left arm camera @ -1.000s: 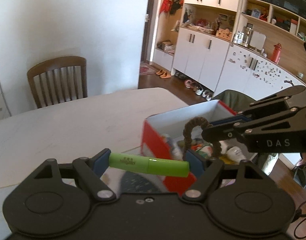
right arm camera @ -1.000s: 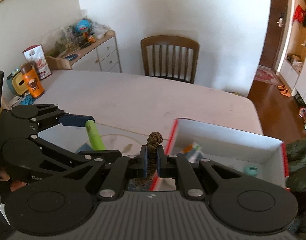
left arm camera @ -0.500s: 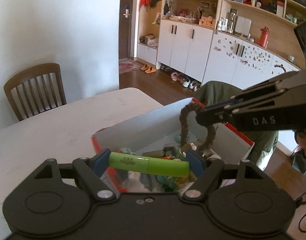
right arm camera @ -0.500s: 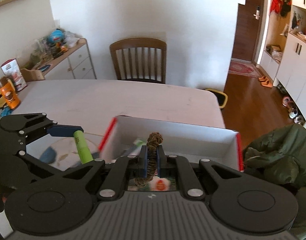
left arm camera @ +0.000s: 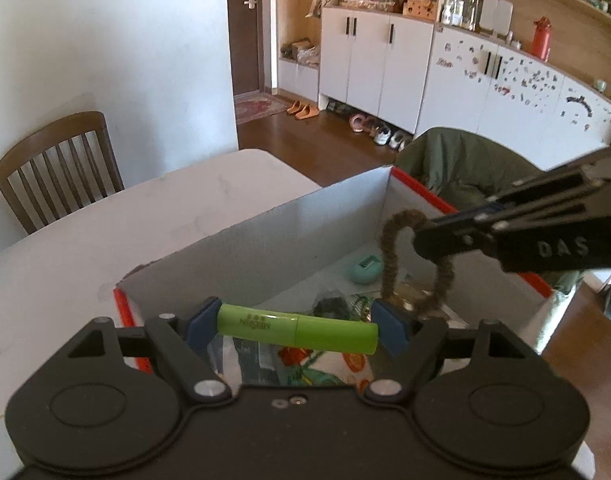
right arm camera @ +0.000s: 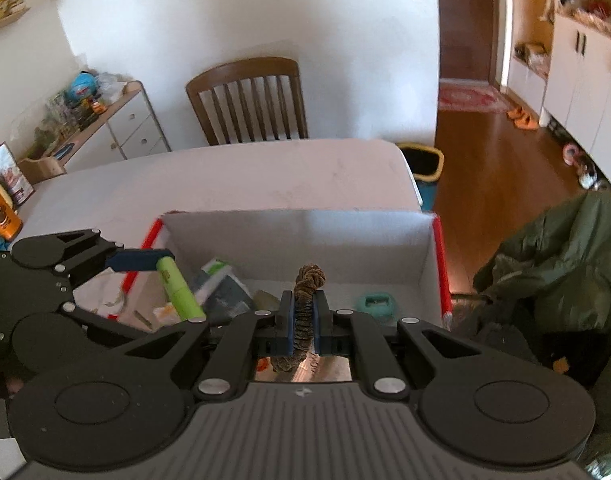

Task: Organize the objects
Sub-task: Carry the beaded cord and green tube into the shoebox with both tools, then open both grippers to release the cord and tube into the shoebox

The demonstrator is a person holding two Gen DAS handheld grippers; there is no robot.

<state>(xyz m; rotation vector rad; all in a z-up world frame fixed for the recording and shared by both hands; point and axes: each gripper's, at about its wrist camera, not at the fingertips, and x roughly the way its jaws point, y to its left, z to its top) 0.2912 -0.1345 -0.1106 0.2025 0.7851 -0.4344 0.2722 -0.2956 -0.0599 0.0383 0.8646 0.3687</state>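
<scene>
- Over the open box point(left arm camera: 265, 236) on the white table point(left arm camera: 85, 264), both grippers hang above its inside.
- The left gripper point(left arm camera: 296, 326) has its blue pads pressed on the two ends of a green tube point(left arm camera: 296, 328), which lies crosswise between them, level, over the near left part of the box.
- In the right wrist view the same green tube point(right arm camera: 180, 290) slants above the left side of the box point(right arm camera: 297, 236), the left gripper point(right arm camera: 169, 280) reaching in from the left.
- The right gripper point(right arm camera: 303, 320) is closed narrowly on a brown hair tie point(right arm camera: 305, 312); the loop stands upright between the pads.
- From the left wrist view the right gripper point(left arm camera: 421, 236) comes in from the right, the brown hair tie point(left arm camera: 409, 264) dangling from its tips as an open loop over the middle of the box.
- The box has white inner walls and red edges; it sits near the right end of the table.
- Inside lie a teal round item point(right arm camera: 375, 306) on the right and mixed packets point(right arm camera: 221, 284) on the left.
- A wooden chair point(right arm camera: 249, 104) stands at the far side of the table; a green jacket point(right arm camera: 553, 264) is draped just right of the box.
</scene>
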